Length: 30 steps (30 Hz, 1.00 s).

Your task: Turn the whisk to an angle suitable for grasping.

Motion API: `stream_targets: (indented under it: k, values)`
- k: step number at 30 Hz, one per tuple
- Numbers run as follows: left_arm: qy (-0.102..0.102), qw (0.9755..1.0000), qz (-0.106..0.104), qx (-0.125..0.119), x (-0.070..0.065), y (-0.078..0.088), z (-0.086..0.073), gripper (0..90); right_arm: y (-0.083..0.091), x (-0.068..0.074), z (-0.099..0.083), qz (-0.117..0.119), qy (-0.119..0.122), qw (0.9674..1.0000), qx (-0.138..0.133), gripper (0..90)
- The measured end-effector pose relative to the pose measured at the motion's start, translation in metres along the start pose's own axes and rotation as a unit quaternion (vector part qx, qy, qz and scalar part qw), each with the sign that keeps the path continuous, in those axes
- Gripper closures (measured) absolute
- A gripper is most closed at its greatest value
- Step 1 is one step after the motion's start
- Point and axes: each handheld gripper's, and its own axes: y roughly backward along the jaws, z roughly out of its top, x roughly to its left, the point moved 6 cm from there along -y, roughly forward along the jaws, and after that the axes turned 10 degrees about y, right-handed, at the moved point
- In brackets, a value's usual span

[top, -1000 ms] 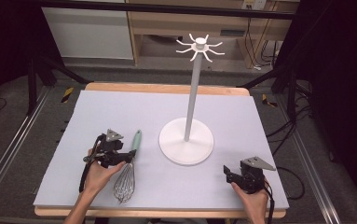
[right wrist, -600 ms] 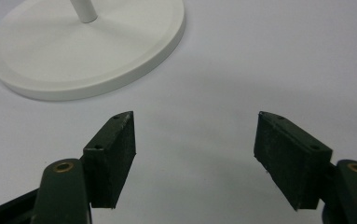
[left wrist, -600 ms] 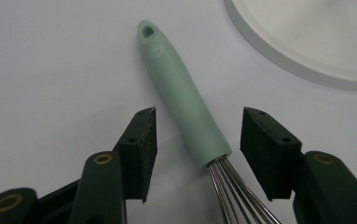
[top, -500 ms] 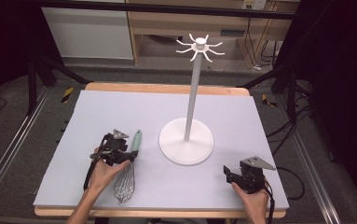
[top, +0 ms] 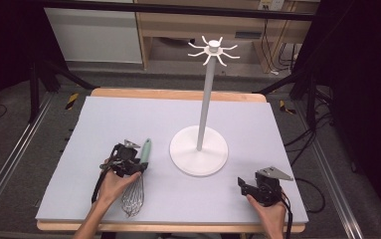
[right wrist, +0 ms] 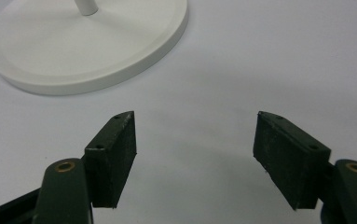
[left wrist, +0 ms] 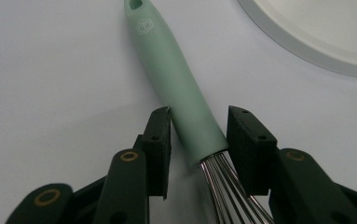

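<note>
**A:** Where is the whisk [top: 137, 180] lying?

**B:** In the lower left of the high view, flat on the grey mat [top: 128, 119], its wire head toward the bottom edge and its mint-green handle [left wrist: 176, 88] pointing up the frame. The left gripper [top: 133, 162] sits right over the handle's lower end.

**A:** Does it have hold of it?

**B:** Its jaws have just been closing, and the handle is between them. In the left gripper view the left pad seems to touch the handle, while a narrow gap shows at the right pad, so I would say not yet clamped, though the angle makes that hard to judge.

**A:** And the other gripper?

**B:** The right gripper [top: 245, 188] rests low at the lower right of the high view, jaws parted with bare mat between them, holding nothing.

**A:** Anything around?

**B:** A white hook stand [top: 199, 149] is in the middle of the frame; its round base lies just to the right of the handle's tip, near but apart. Nothing lies between gripper and whisk.
</note>
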Motion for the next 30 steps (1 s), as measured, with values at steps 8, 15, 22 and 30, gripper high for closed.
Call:
stream_targets:
  k: [8,15,22,30]
  values:
    - [0.012,0.9997,-0.006,0.019,0.0,-0.006,0.0,57.6,-0.001,0.0,0.0,0.0,0.003,1.0,0.002,30.3]
    - [0.024,0.9994,-0.003,0.023,-0.003,-0.011,0.001,57.9,-0.001,-0.001,0.0,0.003,0.001,1.0,0.003,30.5]
    - [0.043,0.9984,0.022,0.031,-0.005,-0.012,0.002,61.6,-0.001,0.0,0.0,0.004,0.001,1.0,0.005,30.5]
    - [0.046,0.9976,0.027,0.045,-0.005,-0.011,0.004,64.3,-0.001,-0.001,-0.001,0.006,-0.003,1.0,0.006,30.6]
